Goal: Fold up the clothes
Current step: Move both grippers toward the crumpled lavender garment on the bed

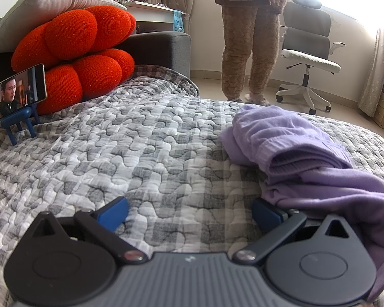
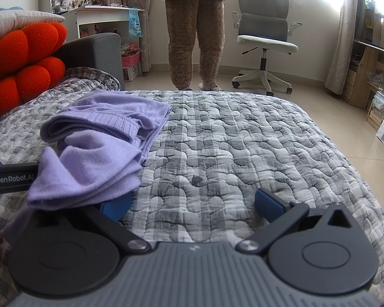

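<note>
Grey-checked quilt covers the bed, and everything the task needs lies on it. Far left, a phone sits on a small blue stand in front of an orange knitted cushion, well apart from the work. Next comes the left gripper, jaws spread wide over bare quilt and holding nothing; its right finger sits just beside, perhaps touching, the hem of the lilac garment. That garment is heaped between the two tools, crumpled, with a ribbed waistband or cuff showing in the bundle. Further right, the right gripper is likewise released and empty, with a fold of the lilac cloth draped over its left finger; beyond it the quilt runs on to the bed's edge.

Nothing looks folded yet, so the step in hand is probably getting a first hold. To do it well, each tool should pick a distinct edge or corner rather than a wad of several layers, close fully on it, then draw the cloth outward and flat before any fold. The knit looks soft and limp, so it will likely sag and bunch if lifted from the middle. Beyond the bed a person in brown fleece stands by an office chair, clear of the work.
</note>
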Tool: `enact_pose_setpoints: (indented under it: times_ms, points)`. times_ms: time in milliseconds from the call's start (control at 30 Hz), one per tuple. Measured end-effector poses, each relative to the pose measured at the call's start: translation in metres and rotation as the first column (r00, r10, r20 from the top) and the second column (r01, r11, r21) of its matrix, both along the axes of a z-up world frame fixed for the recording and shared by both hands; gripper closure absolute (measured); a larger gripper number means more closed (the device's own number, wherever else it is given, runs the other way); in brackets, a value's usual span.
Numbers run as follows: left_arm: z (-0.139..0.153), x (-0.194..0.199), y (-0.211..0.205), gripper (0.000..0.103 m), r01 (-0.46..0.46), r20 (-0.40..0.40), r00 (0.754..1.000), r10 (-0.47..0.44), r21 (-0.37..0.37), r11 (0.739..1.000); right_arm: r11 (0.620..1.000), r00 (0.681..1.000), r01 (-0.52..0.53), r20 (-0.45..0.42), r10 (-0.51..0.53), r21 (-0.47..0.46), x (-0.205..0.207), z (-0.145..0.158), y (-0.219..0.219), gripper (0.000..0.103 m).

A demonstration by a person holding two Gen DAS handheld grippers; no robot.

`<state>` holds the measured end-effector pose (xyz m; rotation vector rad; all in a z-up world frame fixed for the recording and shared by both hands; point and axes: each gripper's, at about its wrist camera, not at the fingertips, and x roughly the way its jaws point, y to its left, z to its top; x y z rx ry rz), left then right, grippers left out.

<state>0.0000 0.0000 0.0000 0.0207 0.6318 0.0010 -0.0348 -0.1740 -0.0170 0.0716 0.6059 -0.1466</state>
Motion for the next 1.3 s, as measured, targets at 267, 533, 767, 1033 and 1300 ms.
enact_pose_setpoints:
  times_ms: [267,533,767,1033,1300]
  points:
    - [0.000,-0.001,0.000,0.000,0.000,0.000,1.000,0.000,0.001,1.000,1.000,1.000,0.000,-0.004,0.000,-0.003,0.000,0.001,0.000,0.000]
    - [0.000,0.002,0.001,0.000,0.003,-0.003,1.000,-0.003,0.012,1.000,1.000,1.000,0.003,-0.011,-0.003,-0.006,-0.003,0.002,0.001,0.000]
    - [0.009,0.005,0.005,0.000,0.042,-0.065,0.997,-0.040,0.025,0.999,1.000,0.999,0.022,-0.036,-0.021,0.005,0.005,0.004,0.002,0.000]
    - [0.051,0.002,0.020,0.001,0.044,-0.165,0.986,-0.026,0.104,0.994,0.992,0.981,0.081,-0.181,-0.063,0.094,0.005,0.049,0.002,0.000]
    - [0.115,0.007,0.004,0.000,0.122,-0.079,0.991,-0.109,0.178,0.976,0.990,0.967,0.070,-0.250,-0.038,0.122,0.031,0.091,0.014,0.000]
